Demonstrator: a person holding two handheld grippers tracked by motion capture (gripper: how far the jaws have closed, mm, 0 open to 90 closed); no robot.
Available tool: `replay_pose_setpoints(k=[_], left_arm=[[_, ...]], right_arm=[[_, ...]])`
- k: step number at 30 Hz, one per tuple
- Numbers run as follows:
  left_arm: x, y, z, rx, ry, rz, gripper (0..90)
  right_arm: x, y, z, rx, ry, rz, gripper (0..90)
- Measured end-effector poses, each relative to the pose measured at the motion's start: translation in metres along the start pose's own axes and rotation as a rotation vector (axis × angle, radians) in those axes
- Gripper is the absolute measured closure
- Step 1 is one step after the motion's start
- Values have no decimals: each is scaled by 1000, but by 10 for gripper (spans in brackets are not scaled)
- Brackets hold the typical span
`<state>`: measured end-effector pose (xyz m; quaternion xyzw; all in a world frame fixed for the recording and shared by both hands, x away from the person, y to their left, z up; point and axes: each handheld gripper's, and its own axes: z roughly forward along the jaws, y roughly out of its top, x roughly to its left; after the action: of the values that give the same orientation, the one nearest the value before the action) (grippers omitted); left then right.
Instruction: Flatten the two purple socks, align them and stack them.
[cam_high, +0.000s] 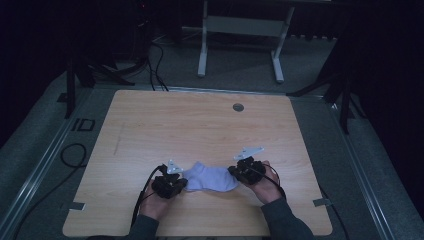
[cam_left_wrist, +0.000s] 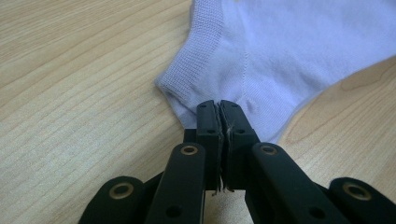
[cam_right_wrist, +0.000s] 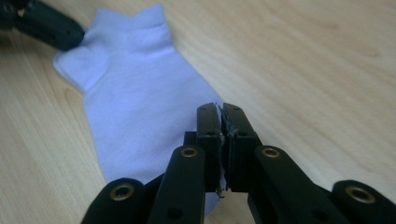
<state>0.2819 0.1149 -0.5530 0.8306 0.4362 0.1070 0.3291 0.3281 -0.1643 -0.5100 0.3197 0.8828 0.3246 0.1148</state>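
While the pale lilac knitted ankle sock (cam_high: 210, 178) lies flat near the front edge of the light wooden tabletop (cam_high: 200, 125), we have our left claw (cam_left_wrist: 218, 108) clenched on its heel end beside the ribbed cuff, and our right claw (cam_right_wrist: 220, 112) clamped onto its toe end at the right.

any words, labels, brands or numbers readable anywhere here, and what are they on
"ID": dark marking on the grey floor left of the light wooden table, as best it reads in the dim high view.
No print, logo or size mark shows on the pale lilac ankle sock.
No lettering shows on the black left gripper, the black right gripper or the round grey cap in the table.
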Motion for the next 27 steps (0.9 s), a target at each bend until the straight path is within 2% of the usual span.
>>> replay_pose_setpoints(k=[3,7,10,12,16,20,23,27], left_arm=[[0,0,0,3,-1,3,871],[1,0,0,2,-4,1,870],[1,-1,0,0,-6,-5,869],[1,-1,0,-5,-6,-11,865],[2,-2,-2,-9,-10,-5,816],[3,-2,-6,-29,-27,-15,775],[6,-1,-12,-68,-44,-24,749],[12,0,-19,-95,-23,-31,715]], right_arm=[[-3,1,0,-8,0,3,859],[-6,-5,12,29,12,14,834],[-10,-12,19,45,22,33,711],[-11,-15,17,27,18,49,621],[-14,-14,5,-42,21,87,520],[-16,-17,-1,-81,14,118,480],[-17,-20,0,-87,15,132,472],[-18,-23,1,-79,12,139,466]])
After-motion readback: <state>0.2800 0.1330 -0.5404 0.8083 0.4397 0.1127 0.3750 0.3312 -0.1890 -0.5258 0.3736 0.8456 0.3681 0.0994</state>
